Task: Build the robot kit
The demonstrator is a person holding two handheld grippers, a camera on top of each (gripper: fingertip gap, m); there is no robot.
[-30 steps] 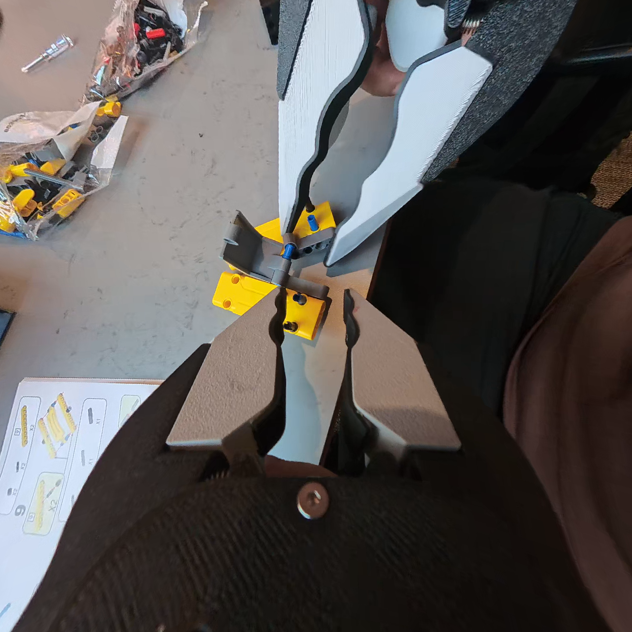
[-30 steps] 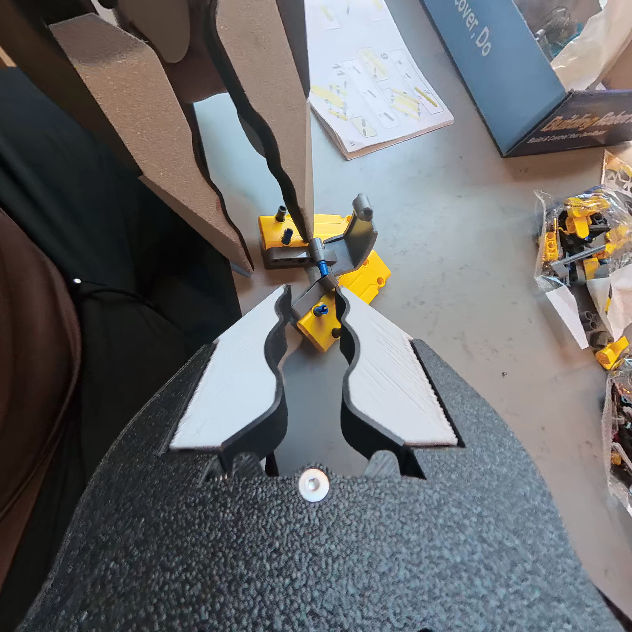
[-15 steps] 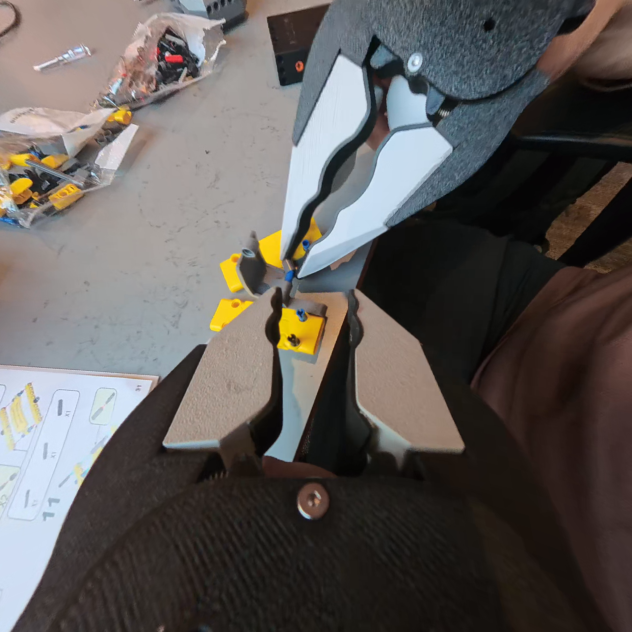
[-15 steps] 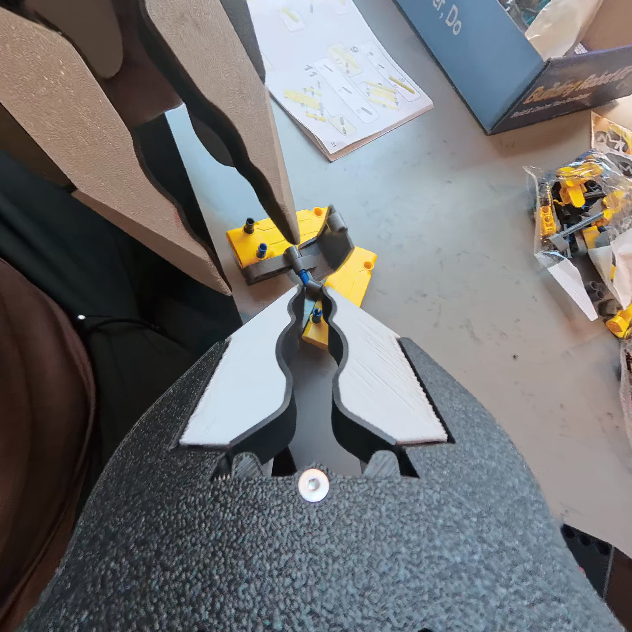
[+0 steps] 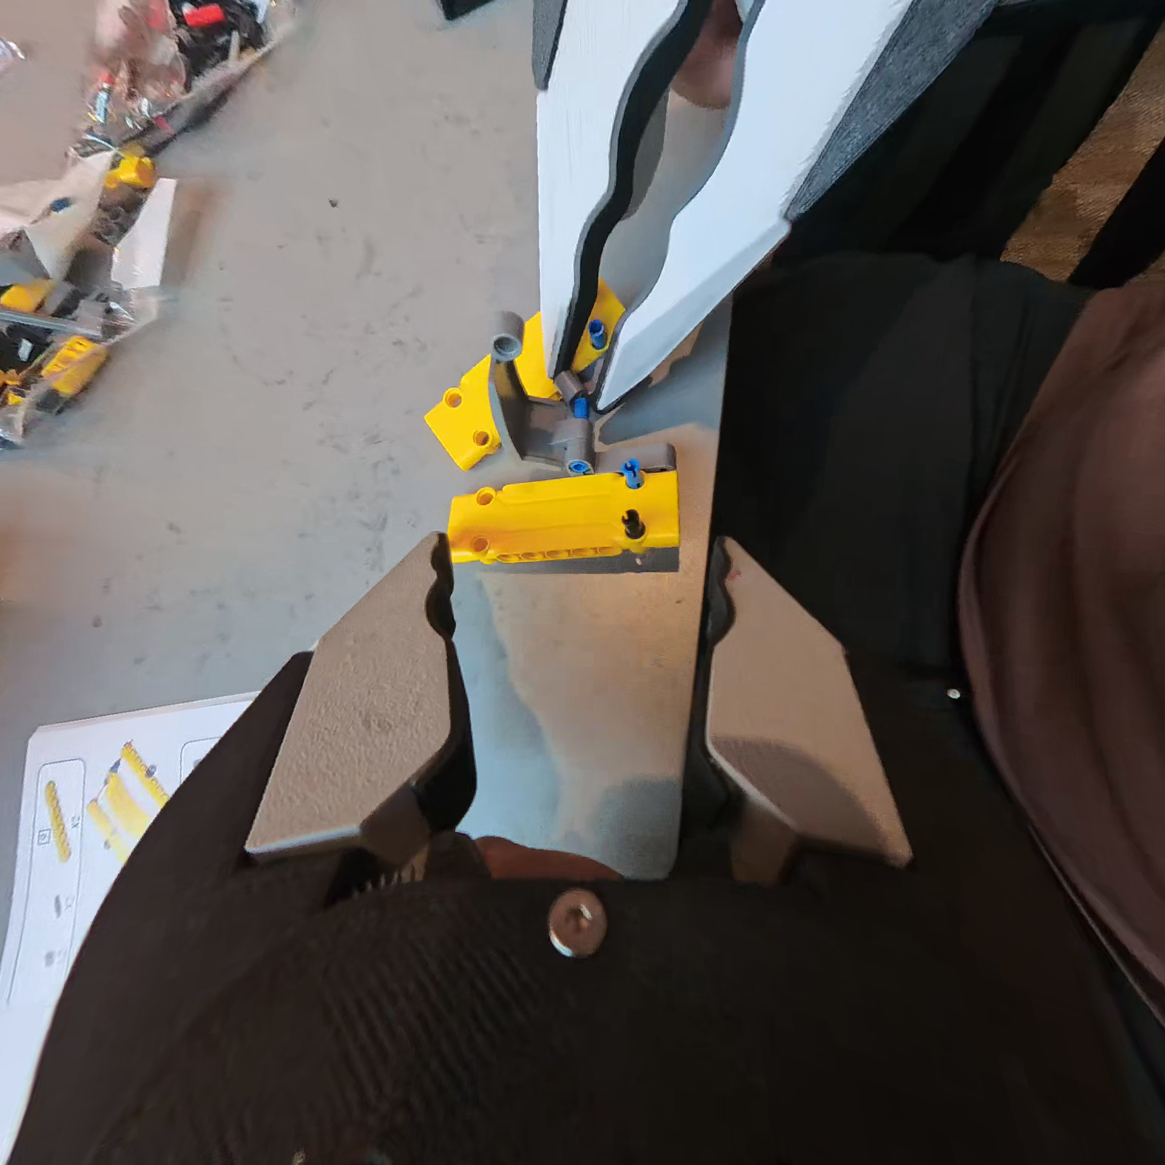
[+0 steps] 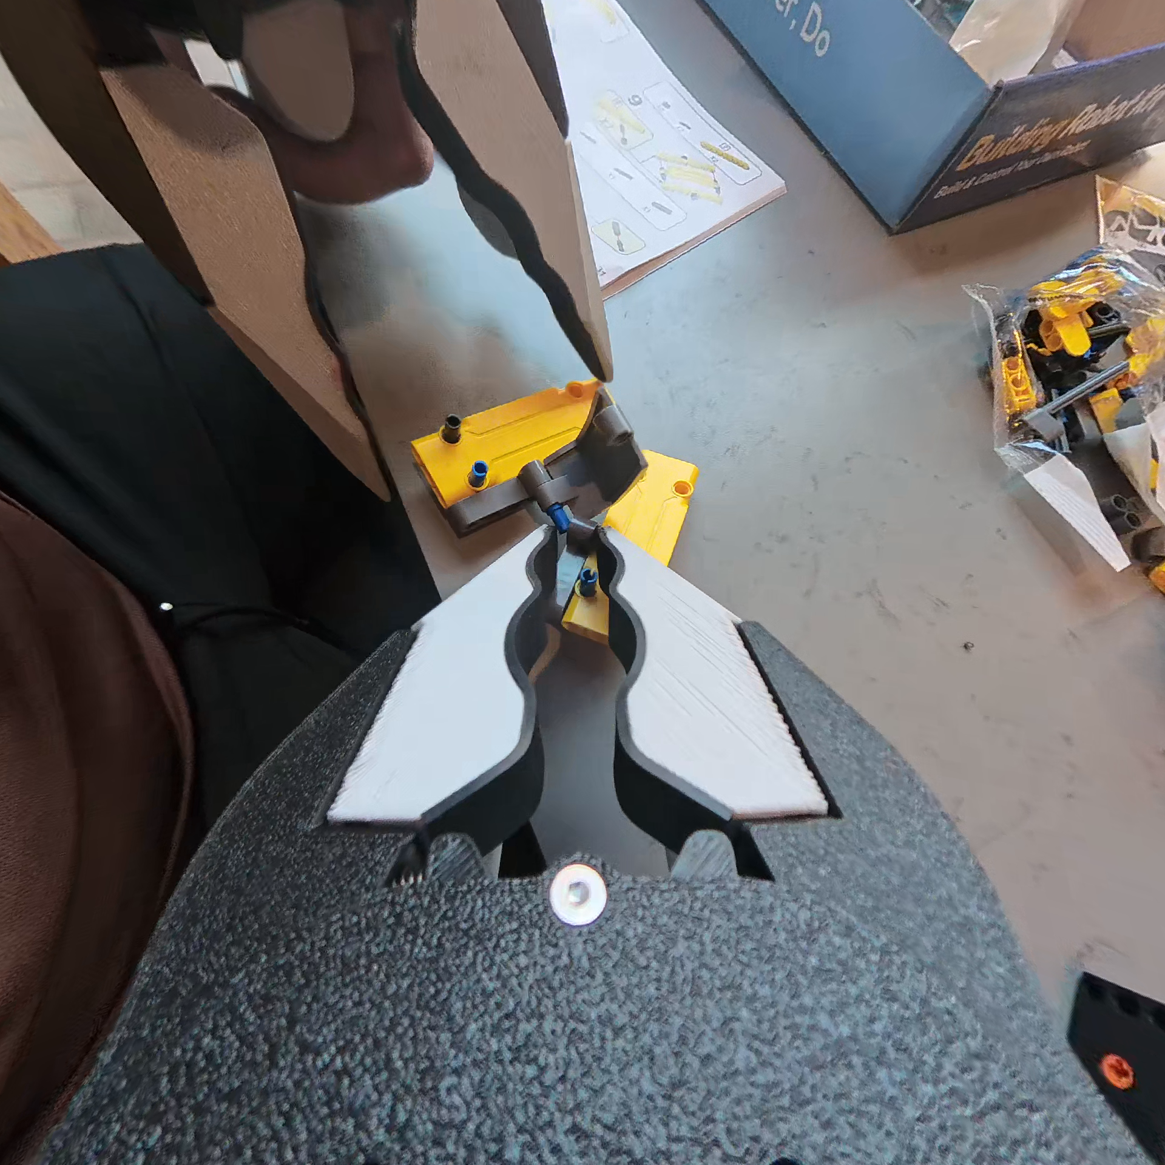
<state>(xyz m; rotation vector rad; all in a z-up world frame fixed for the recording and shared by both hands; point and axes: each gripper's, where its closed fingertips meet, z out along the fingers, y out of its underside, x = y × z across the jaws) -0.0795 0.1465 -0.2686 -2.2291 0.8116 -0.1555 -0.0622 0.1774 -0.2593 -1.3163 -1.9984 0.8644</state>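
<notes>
The right claw (image 6: 570, 536) is clamped on the grey connector (image 6: 577, 526) of the yellow-and-grey brick assembly (image 6: 504, 441), at its 12 o'clock on the table (image 6: 819, 441). The left claw (image 5: 577, 561), fingers wide apart and empty, hovers just beside the assembly's near yellow panel (image 5: 561, 514), whose long axis runs 3 to 9 o'clock.

The yellow-and-grey brick assembly (image 5: 555, 454) lies flat on the grey tabletop (image 5: 284, 378) at its near edge: two yellow panels joined by a dark grey angled piece, with blue and black pins standing up from the panels (one blue pin bridges the grey joint). The right hand-held gripper (image 6: 573, 536), white-fingered, is pinched closed on the grey connector at that joint. The left hand-held gripper (image 5: 580, 561), tan-fingered, hangs spread wide just beside the nearer yellow panel, holding nothing.
</notes>
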